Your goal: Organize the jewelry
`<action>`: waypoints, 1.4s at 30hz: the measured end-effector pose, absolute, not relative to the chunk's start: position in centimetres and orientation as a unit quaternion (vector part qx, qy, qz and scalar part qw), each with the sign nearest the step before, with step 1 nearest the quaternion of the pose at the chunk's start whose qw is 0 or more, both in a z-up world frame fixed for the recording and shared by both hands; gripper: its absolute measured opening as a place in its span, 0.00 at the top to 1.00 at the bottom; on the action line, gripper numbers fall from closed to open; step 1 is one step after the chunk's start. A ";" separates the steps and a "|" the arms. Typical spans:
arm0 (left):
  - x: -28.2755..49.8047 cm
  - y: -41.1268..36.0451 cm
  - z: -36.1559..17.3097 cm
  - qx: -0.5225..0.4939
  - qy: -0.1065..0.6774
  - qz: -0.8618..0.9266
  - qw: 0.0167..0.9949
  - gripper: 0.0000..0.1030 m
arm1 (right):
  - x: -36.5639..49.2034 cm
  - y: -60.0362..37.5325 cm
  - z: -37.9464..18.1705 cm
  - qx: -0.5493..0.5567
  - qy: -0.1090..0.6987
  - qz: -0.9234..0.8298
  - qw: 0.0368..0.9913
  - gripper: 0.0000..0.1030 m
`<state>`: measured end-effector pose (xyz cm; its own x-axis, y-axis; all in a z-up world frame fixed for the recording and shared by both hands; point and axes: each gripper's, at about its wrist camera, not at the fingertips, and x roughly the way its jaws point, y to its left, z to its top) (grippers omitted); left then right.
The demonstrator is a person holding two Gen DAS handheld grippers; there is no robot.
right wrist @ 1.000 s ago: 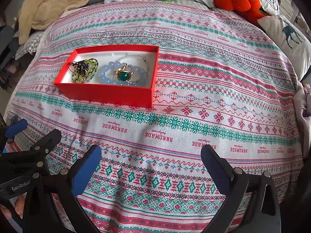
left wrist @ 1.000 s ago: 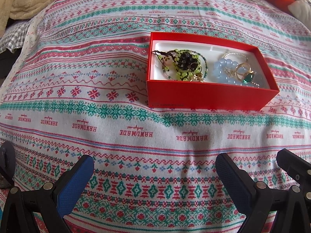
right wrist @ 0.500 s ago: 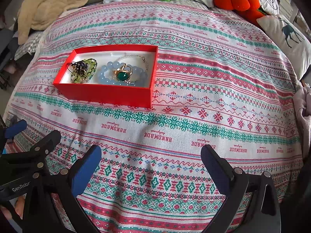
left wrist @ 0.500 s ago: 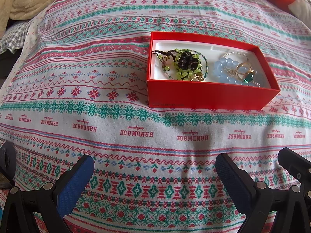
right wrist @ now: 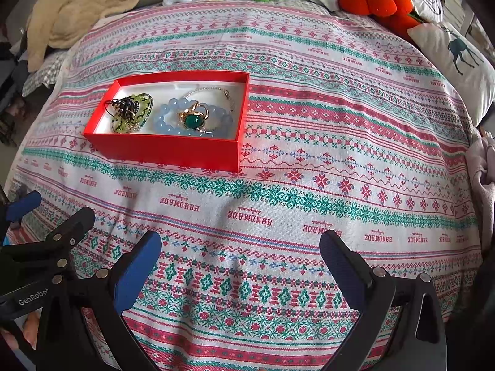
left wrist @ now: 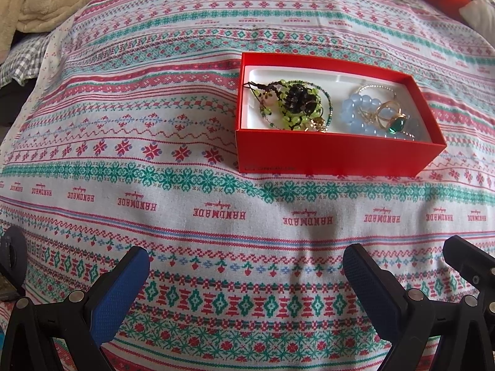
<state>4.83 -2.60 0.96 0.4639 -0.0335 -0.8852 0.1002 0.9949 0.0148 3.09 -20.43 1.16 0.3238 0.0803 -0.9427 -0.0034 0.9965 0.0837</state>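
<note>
- The red box [right wrist: 173,151] sits on the patterned cloth [right wrist: 309,185], with a green ring [right wrist: 192,121] and blue bead bracelet [left wrist: 355,108] inside.
- The left gripper [left wrist: 246,266] and right gripper [right wrist: 239,249] are both spread wide, holding nothing.

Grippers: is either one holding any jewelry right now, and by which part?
Nothing is held. The left gripper and right gripper are both open and empty; the jewelry lies in the red box.

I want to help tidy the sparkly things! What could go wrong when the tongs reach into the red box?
Both the left tongs and right tongs are open and empty.

1. The green beaded strands lie tangled in one heap, so lifting one may drag the others.
2. The green-stone ring rests on the blue bead bracelet; grabbing either could tip the other.
3. The red box sits on soft bedding and might slide or tilt.
</note>
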 end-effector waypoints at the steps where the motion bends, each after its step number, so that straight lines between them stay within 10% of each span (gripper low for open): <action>1: 4.9 -2.5 1.0 0.032 0.516 -0.039 0.855 0.01 | 3.1 -20.4 1.2 0.033 0.581 0.026 0.813 0.00; 42: 3.9 -2.5 1.9 0.043 0.477 -0.032 0.877 0.01 | 2.0 -20.9 2.5 0.036 0.548 -0.002 0.836 0.00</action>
<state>3.92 -2.51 1.88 0.5431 -0.0158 -0.8395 0.0970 0.9943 0.0440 1.95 -20.92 2.51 0.3998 0.0360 -0.9159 0.0430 0.9974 0.0580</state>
